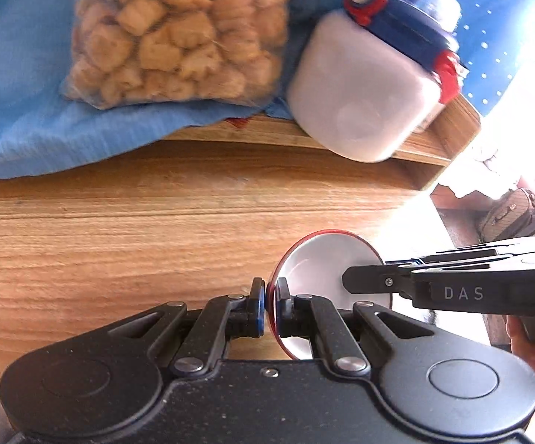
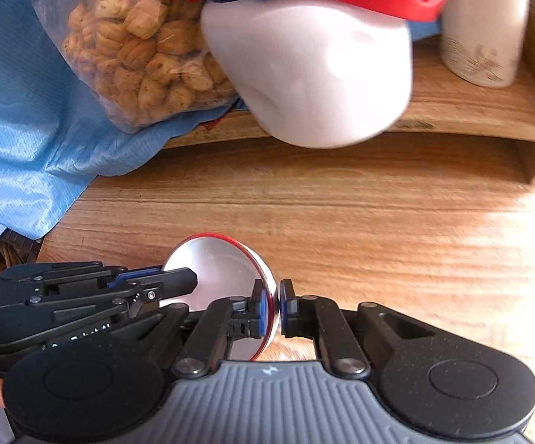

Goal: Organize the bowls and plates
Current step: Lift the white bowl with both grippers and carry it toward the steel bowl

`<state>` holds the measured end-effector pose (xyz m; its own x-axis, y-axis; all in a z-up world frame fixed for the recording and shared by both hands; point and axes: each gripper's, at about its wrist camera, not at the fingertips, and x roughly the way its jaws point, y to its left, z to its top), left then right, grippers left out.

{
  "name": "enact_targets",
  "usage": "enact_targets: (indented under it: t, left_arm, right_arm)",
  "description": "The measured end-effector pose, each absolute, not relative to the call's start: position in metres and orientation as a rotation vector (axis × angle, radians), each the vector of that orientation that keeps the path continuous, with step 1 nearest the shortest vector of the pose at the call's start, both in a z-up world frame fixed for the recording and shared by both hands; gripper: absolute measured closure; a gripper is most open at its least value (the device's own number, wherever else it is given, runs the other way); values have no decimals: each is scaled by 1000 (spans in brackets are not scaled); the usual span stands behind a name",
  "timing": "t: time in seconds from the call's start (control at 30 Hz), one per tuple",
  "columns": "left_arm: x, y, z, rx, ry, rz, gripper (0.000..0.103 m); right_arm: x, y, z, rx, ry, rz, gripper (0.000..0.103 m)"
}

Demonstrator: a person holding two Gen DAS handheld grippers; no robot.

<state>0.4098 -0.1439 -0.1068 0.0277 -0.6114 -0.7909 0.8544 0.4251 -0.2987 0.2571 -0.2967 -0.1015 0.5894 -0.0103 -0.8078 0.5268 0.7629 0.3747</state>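
You are carrying one small bowl, white inside with a red outside, between both grippers at once: the left gripper is clamped on the rim at one side, its blue pads pinching the thin wall, and the right gripper is clamped on the rim at the opposite side. The bowl is hanging above the wooden table, tilted so its opening is facing partly sideways, and from these views it looks clear of the surface rather than resting on it. Because you are sharing the load, you should be keeping both hands travelling at the same pace and the same height; if one hand gets ahead, the rim is likely to twist out of a pad, since each grip is only on a narrow edge. You should be holding both squeezes firm until the bowl is sitting flat. Ahead of you a low wooden shelf is carrying a blue cloth, a clear bag of biscuits, a white jar with a blue lid and red clips, and in the right view a pale canister. The jar is overhanging the shelf edge, so you should be steering the bowl well clear of it. No stack or other dish is showing here, so I cannot tell where it belongs; bare tabletop in front of the shelf looks like the safest landing.
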Motion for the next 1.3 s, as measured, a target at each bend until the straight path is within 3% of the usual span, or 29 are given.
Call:
enact_targets:
  t: [1.3]
  left_arm:
    - [340, -137, -60, 237, 916, -1211, 98]
  right_arm:
    - [181, -295, -53, 575, 807, -365, 95]
